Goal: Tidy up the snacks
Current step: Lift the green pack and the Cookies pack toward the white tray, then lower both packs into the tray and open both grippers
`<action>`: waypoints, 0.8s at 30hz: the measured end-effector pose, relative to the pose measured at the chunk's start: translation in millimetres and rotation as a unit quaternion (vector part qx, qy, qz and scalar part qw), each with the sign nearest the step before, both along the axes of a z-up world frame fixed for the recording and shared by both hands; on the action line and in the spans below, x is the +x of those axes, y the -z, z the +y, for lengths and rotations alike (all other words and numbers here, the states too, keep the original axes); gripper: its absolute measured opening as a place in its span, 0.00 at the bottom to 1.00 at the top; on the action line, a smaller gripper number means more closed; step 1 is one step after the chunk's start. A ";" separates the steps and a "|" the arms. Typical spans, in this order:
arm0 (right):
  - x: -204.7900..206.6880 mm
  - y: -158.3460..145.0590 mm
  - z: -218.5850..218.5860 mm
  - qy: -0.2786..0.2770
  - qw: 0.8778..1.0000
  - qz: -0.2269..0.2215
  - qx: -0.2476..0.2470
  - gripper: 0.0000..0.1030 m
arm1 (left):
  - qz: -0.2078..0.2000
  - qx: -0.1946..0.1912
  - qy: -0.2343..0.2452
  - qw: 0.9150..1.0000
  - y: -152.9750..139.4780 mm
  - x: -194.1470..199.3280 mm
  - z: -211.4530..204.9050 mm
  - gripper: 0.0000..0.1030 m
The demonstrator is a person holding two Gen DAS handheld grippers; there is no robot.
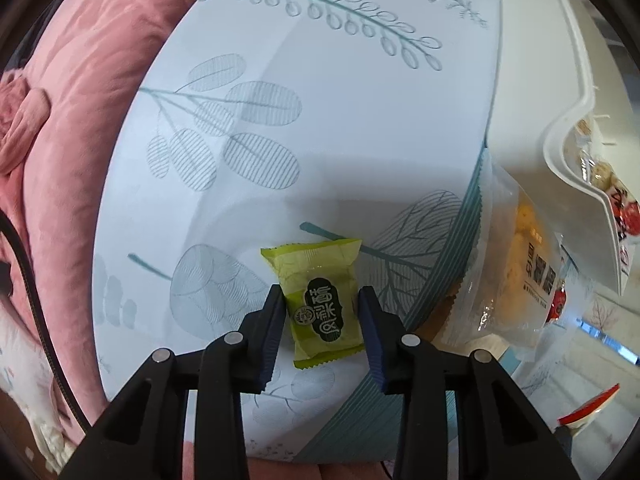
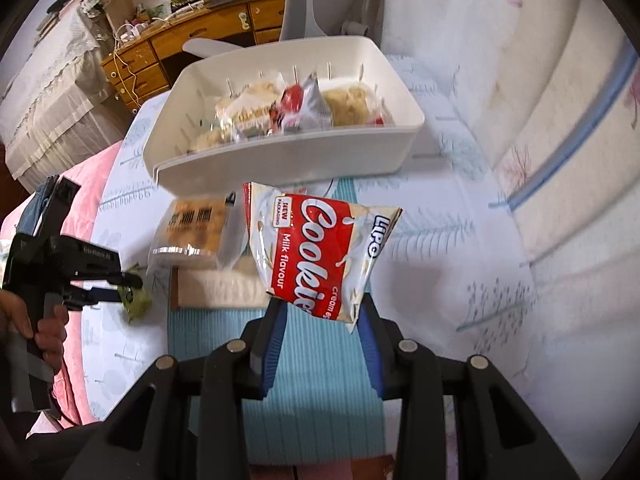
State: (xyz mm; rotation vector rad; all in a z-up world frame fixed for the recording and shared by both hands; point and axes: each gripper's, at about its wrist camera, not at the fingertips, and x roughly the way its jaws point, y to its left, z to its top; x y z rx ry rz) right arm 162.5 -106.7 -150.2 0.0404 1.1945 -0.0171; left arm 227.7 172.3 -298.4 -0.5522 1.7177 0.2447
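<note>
My left gripper [image 1: 319, 300] is shut on a small green snack packet [image 1: 318, 300] and holds it over the leaf-print bedsheet. In the right wrist view the left gripper [image 2: 130, 290] shows at the far left with the green packet [image 2: 136, 300] in it. My right gripper [image 2: 320, 312] is shut on the lower edge of a red and white Lipo Cookies bag [image 2: 320, 248] and holds it in the air in front of a white bin [image 2: 288, 160]. The bin also shows in the left wrist view [image 1: 532, 92] at the right and holds several wrapped snacks.
A clear pack of yellowish biscuits [image 2: 196, 232] lies on the bed just in front of the bin, seen too in the left wrist view [image 1: 516, 264]. A pink blanket [image 1: 68, 120] lies at the left. A wooden desk [image 2: 192, 36] stands behind the bed.
</note>
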 end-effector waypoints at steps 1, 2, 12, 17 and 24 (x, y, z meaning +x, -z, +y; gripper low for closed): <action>5.6 -1.5 -3.4 -0.004 1.000 -0.003 0.001 0.35 | 0.005 0.002 -0.007 1.000 -2.8 -1.2 1.8 0.34; 9.2 -2.3 -5.8 -0.006 1.000 -0.005 0.002 0.35 | 0.008 0.003 -0.015 1.000 -4.0 -1.4 2.2 0.34; 53.6 -13.2 -31.5 -0.018 0.999 -0.037 0.009 0.35 | 0.014 0.034 -0.043 0.998 -52.3 1.4 13.3 0.34; 79.2 -18.0 -45.2 -0.022 0.998 -0.059 0.013 0.35 | -0.014 0.042 -0.043 0.998 -82.7 21.1 10.6 0.34; 97.0 -17.5 -55.7 -0.038 0.994 -0.096 0.021 0.35 | -0.066 0.050 -0.035 0.996 -132.2 49.5 -13.2 0.34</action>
